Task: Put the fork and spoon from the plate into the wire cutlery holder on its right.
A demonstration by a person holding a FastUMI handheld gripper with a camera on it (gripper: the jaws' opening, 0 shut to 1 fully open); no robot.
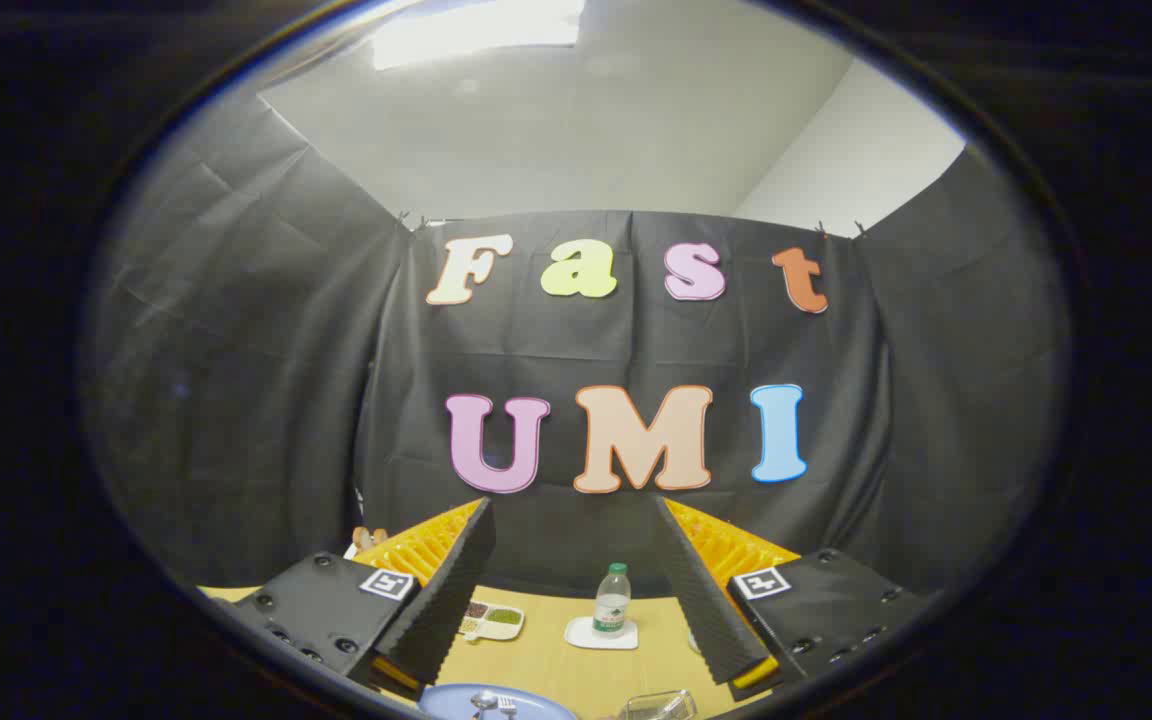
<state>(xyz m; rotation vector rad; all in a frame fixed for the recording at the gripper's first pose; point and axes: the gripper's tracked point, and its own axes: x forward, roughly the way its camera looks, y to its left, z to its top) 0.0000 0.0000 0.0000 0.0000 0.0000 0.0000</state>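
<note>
Claw (576,600) spread wide, gripping nothing, above surface (556,670). Plate (496,703) near, between fingers, apparently holding cutlery; bottle (613,598) far beyond.

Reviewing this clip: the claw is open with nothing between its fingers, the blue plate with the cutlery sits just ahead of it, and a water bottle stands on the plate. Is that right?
Not quite. In the gripper view the water bottle stands on a small white coaster farther back on the table, not on the blue plate. The rest holds: the claw is open and empty, and the plate with the cutlery lies just ahead.
</note>
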